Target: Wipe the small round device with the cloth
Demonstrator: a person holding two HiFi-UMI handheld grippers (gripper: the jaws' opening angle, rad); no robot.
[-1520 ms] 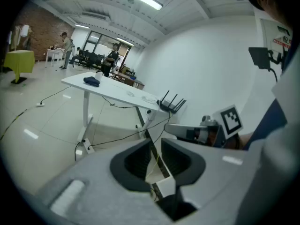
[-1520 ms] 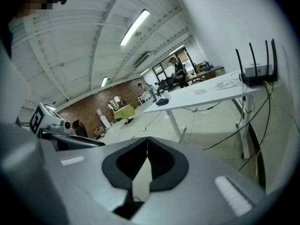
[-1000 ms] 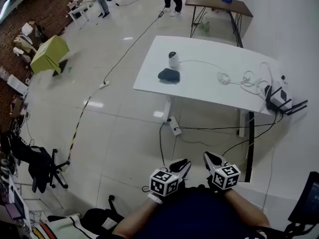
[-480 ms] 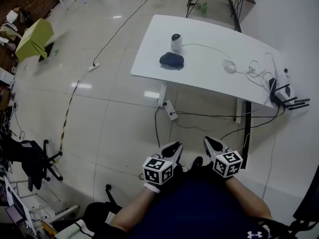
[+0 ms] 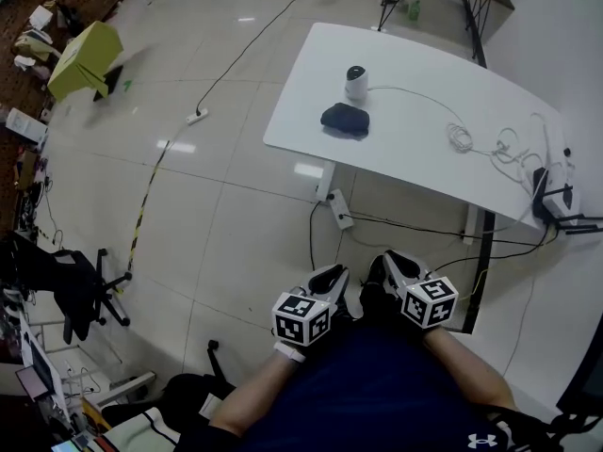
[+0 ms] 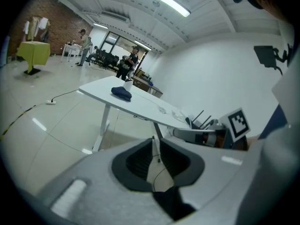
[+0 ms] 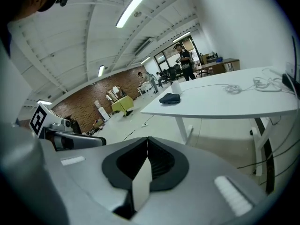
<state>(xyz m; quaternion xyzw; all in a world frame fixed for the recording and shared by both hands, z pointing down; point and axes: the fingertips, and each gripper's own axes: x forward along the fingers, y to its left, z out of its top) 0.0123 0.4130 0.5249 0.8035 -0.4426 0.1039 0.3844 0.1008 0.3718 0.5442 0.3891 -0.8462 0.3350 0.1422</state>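
On table (image 5: 424, 135), device (image 5: 356, 82) seemingly upright

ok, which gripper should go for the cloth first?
Left, marginally: the left gripper lines up closer with the cloth in the head view than the right gripper. Both are shut, empty, and well short of the table.

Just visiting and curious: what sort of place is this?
Most likely an open-plan office or lab workspace: a white desk strewn with cables, a black office chair on the tiled floor, and long ceiling strip lights.
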